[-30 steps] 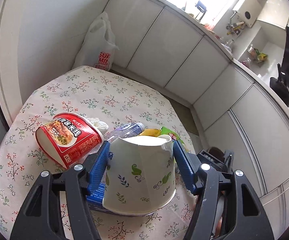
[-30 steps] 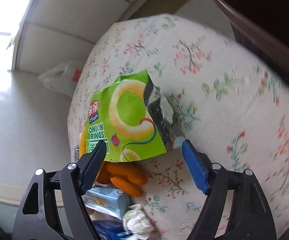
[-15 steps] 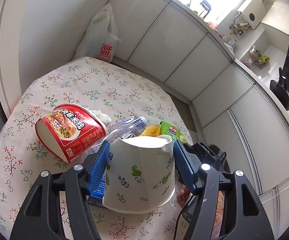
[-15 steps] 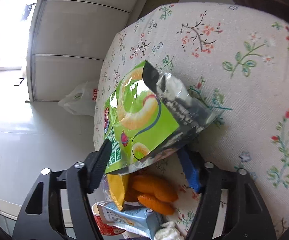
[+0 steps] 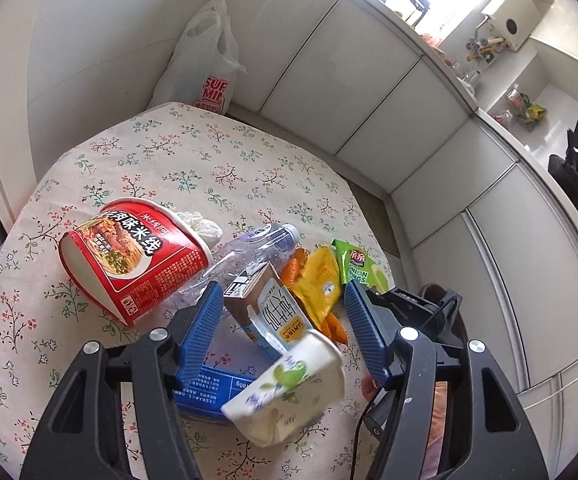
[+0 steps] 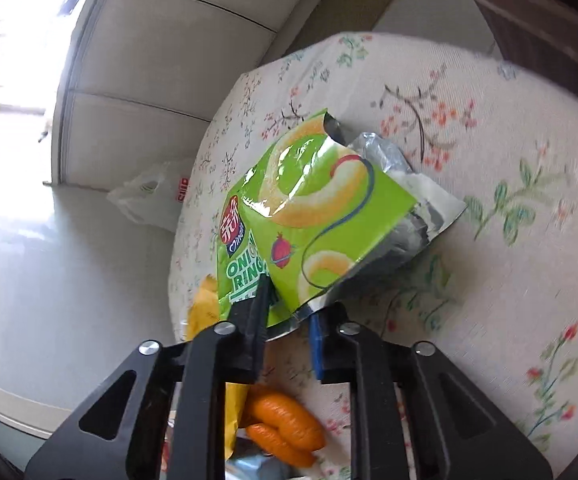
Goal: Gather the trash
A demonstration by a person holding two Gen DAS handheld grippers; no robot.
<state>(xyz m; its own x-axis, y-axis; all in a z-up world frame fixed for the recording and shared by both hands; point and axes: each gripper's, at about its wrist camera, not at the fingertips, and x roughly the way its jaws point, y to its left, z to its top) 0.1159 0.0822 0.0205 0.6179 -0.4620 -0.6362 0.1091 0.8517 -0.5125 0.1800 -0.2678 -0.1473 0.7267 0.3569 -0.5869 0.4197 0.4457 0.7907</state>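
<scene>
On my left view, going from the left, a red noodle cup [image 5: 133, 260] lies on its side on the floral table [image 5: 209, 160], with a crumpled tissue [image 5: 201, 222] just behind it. Next comes a clear bottle [image 5: 257, 246], also lying flat, then a milk carton [image 5: 273, 308], a yellow wrapper [image 5: 319, 280] and the green bag [image 5: 359, 266] near the table's right edge. My left tongs [image 5: 285, 328] stand released, and the paper cup [image 5: 289, 388] sits tipped and blurred between them, low in the frame; neither pad touches it, as far as I can tell. A blue pack [image 5: 209, 390] lies under the cup. A white plastic bag [image 5: 205, 60] stands on the floor beyond the table.

On my right view, the right tongs [image 6: 289, 312] are closing on the lower edge of the green bag [image 6: 309, 216], which lies between the pads and lifts off the cloth, its torn silver mouth pointing away to the right. The yellow wrapper [image 6: 205, 312] shows at the left of the tongs, and orange snack pieces [image 6: 285, 428] lie below them
</scene>
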